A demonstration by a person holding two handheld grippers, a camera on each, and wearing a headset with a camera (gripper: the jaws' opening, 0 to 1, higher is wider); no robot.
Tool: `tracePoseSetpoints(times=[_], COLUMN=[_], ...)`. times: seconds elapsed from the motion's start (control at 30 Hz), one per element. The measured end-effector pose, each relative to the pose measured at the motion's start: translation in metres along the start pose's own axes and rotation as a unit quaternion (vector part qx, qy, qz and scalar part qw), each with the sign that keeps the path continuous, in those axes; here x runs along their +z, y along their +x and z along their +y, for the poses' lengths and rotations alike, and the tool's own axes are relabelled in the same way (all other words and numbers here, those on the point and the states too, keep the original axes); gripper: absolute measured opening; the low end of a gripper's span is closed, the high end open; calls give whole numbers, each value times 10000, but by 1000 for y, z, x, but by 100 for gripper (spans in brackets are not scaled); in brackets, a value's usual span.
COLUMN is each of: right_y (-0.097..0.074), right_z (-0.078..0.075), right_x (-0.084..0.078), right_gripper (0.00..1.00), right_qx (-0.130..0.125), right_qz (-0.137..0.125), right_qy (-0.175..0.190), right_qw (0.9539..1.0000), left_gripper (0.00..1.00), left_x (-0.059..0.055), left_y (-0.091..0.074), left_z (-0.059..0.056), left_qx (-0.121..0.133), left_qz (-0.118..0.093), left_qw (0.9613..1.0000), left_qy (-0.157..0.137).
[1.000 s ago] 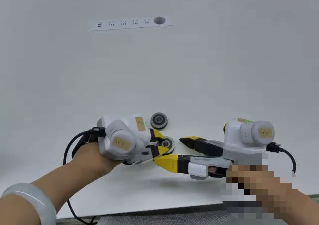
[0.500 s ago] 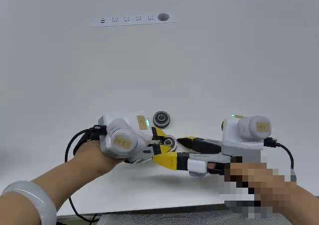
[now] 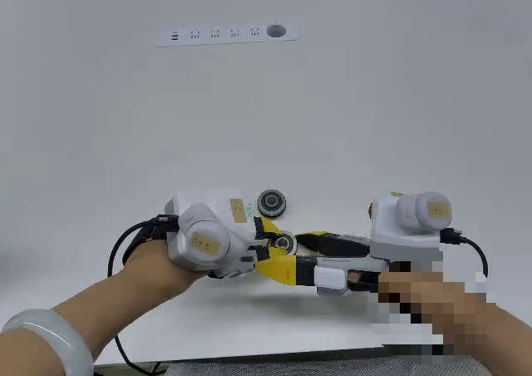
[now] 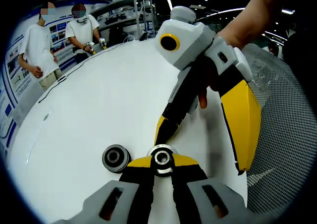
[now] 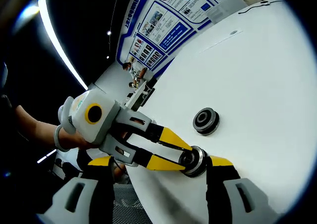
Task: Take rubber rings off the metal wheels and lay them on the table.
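Note:
My left gripper (image 3: 279,244) is shut on a small metal wheel (image 3: 283,243) with a dark rubber ring, holding it just above the table. In the left gripper view the wheel (image 4: 162,159) sits between the yellow jaw tips. My right gripper (image 3: 284,254) reaches in from the right and stands open. Its black jaw is just right of the wheel, its yellow jaw below it. The right gripper view has the held wheel (image 5: 194,160) close to the right-hand jaw. A second wheel (image 3: 271,201) with its ring lies free on the table just beyond.
A white power strip (image 3: 223,34) lies at the far side of the white table (image 3: 374,126). The near table edge runs just below the hands. People stand beyond the table (image 4: 54,40) in the left gripper view.
The right gripper has slid left toward the held wheel, so its open jaws now flank it. The left gripper still holds the wheel in about the same place.

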State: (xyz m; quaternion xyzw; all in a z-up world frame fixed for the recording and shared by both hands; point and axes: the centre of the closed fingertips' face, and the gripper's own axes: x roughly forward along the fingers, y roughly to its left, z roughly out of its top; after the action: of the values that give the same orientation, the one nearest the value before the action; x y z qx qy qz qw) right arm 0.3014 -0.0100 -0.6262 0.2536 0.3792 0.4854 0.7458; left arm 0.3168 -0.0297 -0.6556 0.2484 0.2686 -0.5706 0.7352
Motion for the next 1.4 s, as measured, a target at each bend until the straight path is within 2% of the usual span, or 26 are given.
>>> tracePoseSetpoints(times=[0.43, 0.97, 1.13, 1.4], right_y=[-4, -11, -12, -10], right_z=[2, 4, 6, 0], right_x=[-1, -4, -4, -3], right_gripper=[74, 72, 68, 72], right_qx=[12, 68, 108, -8], right_qz=[189, 251, 255, 213], right_qy=[46, 104, 118, 31], right_qw=[9998, 9996, 9995, 9998], left_gripper=[13, 13, 13, 13], left_x=[0, -1, -1, 0], left_y=[0, -1, -1, -1], left_z=[0, 0, 0, 0], left_qx=[-3, 12, 9, 0], left_qz=[-8, -32, -40, -44], left_qw=[10000, 10000, 10000, 10000], left_qy=[5, -28, -37, -33])
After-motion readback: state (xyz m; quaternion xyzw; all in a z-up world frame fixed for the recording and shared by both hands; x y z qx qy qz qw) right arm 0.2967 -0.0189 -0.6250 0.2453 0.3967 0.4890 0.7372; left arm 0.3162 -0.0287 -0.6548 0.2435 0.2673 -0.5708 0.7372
